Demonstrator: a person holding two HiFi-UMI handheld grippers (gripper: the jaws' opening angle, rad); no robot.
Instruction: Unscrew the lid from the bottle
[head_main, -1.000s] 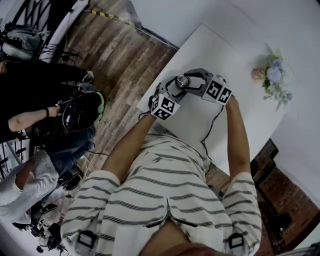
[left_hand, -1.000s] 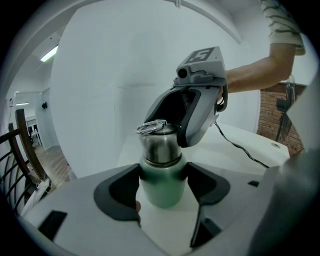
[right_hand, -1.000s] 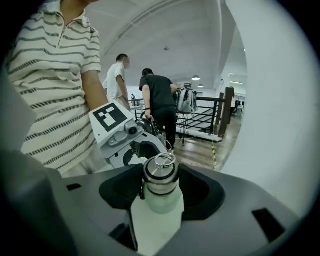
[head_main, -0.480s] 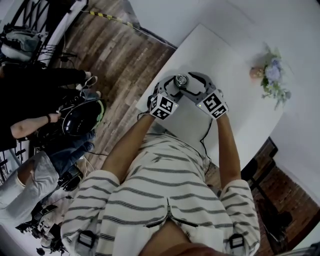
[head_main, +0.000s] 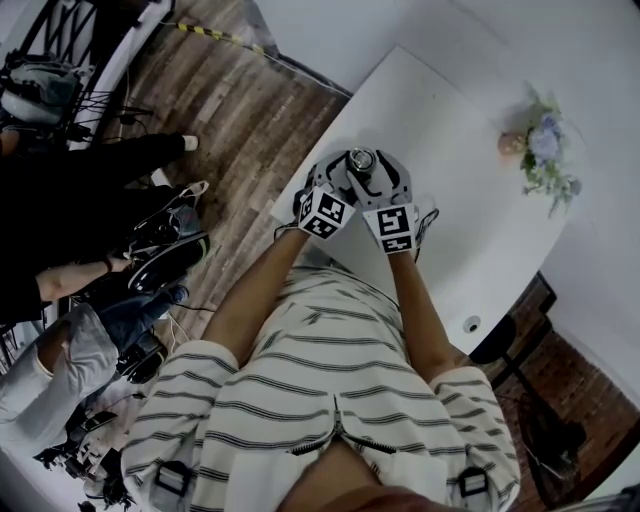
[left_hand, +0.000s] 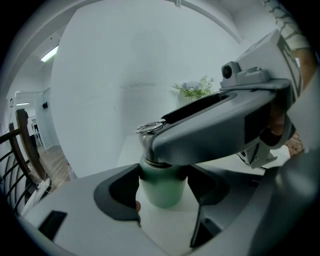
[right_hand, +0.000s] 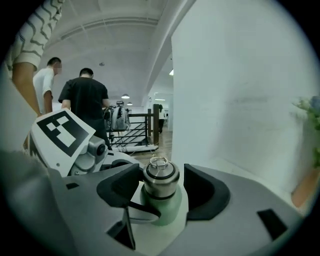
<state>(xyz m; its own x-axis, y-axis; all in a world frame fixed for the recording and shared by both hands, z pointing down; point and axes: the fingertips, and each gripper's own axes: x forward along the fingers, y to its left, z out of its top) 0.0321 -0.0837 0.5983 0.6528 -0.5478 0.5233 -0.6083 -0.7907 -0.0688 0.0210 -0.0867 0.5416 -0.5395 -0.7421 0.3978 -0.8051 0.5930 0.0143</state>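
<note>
Two right gripper (right_hand: 161, 186) jaws, closing, loosely straddle lid (right_hand: 161, 176).

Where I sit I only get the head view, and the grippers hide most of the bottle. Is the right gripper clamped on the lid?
Observer: No. On the right gripper the jaws have just been closing with the lid between them, but gaps show either side.
Operator: And the left?
Observer: The left gripper is shut on the green bottle, below the lid.
Operator: Lid off yet?
Observer: No, it sits on the neck.
</note>
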